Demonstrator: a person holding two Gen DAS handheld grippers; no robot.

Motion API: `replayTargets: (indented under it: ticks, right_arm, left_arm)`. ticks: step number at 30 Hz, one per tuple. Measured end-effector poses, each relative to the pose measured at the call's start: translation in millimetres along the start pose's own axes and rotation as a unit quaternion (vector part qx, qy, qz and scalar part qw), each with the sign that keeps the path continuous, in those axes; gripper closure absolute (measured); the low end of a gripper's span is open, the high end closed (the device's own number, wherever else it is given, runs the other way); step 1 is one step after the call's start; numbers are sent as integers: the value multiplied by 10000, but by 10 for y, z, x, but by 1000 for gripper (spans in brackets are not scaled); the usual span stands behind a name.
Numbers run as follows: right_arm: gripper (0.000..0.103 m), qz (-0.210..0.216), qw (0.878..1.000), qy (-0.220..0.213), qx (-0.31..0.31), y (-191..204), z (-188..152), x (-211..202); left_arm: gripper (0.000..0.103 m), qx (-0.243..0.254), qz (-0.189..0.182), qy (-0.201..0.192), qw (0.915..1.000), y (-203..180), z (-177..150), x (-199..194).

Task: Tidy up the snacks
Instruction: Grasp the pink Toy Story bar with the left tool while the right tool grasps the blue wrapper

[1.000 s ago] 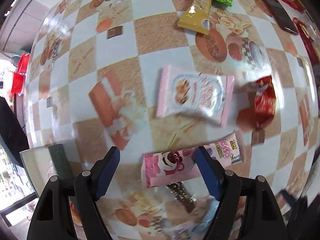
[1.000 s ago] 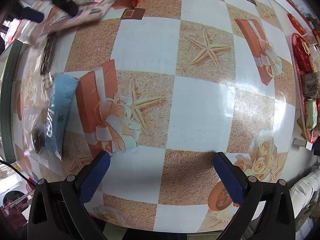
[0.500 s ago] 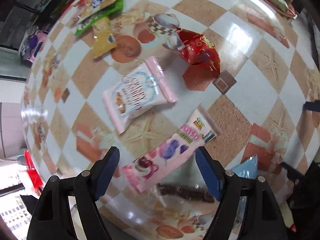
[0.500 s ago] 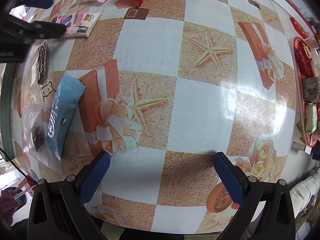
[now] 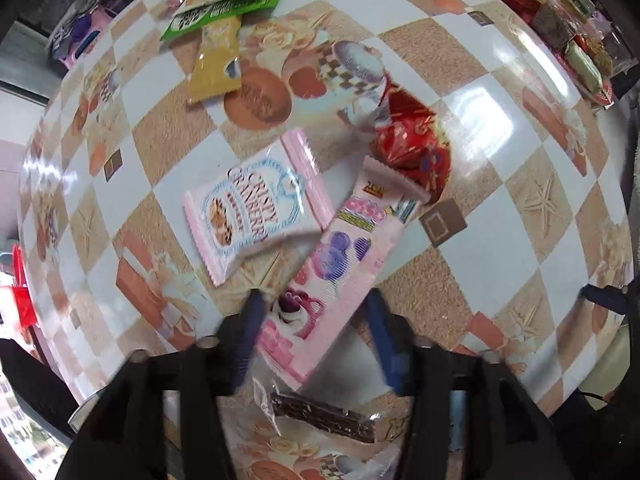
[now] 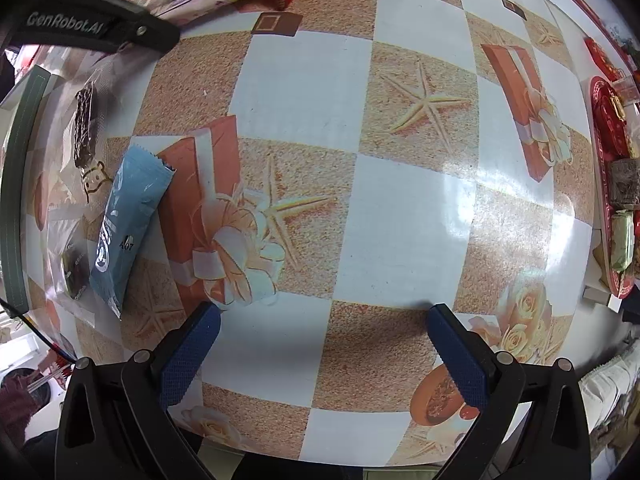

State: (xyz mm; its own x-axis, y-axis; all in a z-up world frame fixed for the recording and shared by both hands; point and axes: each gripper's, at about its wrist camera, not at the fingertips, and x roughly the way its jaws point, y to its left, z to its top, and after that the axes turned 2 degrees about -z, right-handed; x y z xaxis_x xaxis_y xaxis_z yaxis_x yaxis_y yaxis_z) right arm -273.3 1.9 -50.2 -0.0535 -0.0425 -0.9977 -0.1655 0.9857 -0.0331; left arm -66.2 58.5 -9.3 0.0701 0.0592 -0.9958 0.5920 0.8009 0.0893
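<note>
Left gripper (image 5: 314,334) straddling long pink snack pack (image 5: 338,276), fingers partly spread around its near end, contact unclear; right gripper (image 6: 320,350) hovering wide apart, holding nothing.

Table (image 6: 404,224) with glossy checkered cloth is carrying one pink-white crinkly pouch (image 5: 256,212), one red foil bag (image 5: 412,140), one yellow packet (image 5: 218,70), one green packet (image 5: 224,10), one clear-wrapped chocolate bar (image 5: 324,416), one blue flat sachet (image 6: 128,224). Red tray (image 6: 608,168) sitting at right edge.
</note>
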Motion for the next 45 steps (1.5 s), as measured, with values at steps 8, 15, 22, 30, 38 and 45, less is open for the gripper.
replayTargets:
  ticks: [8,15,22,30,38,45]
  right_arm:
    - [0,-4,9999,27,-100,12,-38,-2]
    - [0,128,9990,103,424,-407,41,-257]
    - [0,93,9584,-1156,2606,-1745,351,-1354]
    - [0,493,9609,-887,2578,-1511,553,-1436]
    - [0,1094,9742,796,1805,-168,274,-315]
    - [4,1260,9690,736,1994,122,510,-213]
  left_arm:
    - [71,165,-168,-22,9997,-382,333,29]
    - [73,-343,-232,11,9991,-226,4,74]
    - [69,-957,-311,33,9949,110,-377,137]
    - [33,-1036,-147,-3,9945,433,-422,276]
    - [72,-1021,-531,-189,9932,850,-291,337]
    - [90,-1715,-695,-380,9820,1394,-583,177]
